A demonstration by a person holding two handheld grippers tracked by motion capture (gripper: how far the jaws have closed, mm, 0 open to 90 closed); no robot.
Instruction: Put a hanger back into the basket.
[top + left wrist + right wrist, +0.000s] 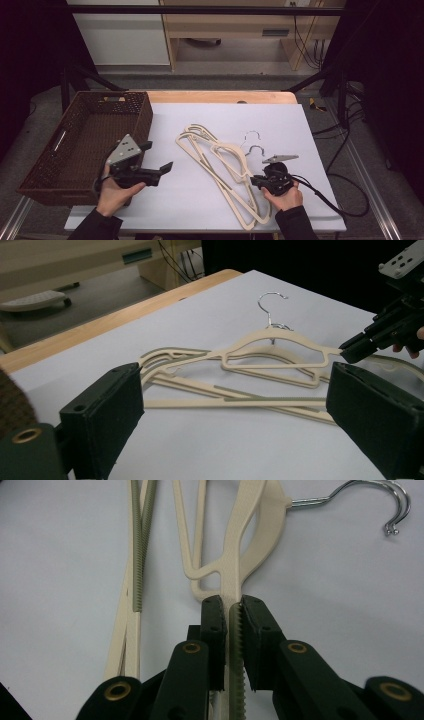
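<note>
Clearly, cream hanger point(235, 570) has ridged arm and metal hook

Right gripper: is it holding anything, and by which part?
Yes. The right gripper is shut on a cream hanger, clamping its ribbed shoulder arm near the end. The left gripper is open and holds nothing.

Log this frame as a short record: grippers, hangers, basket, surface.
right gripper: shut on a hanger arm, fingers clamped either side of the ribbed strip
left gripper: open, nothing between its fingers, aimed at the hangers
hangers: cream, stacked flat on the sheet, overlapping; at least two metal hooks
basket: dark woven, at the table's left side, nothing seen inside
sheet: white, covers most of the wooden table
</note>
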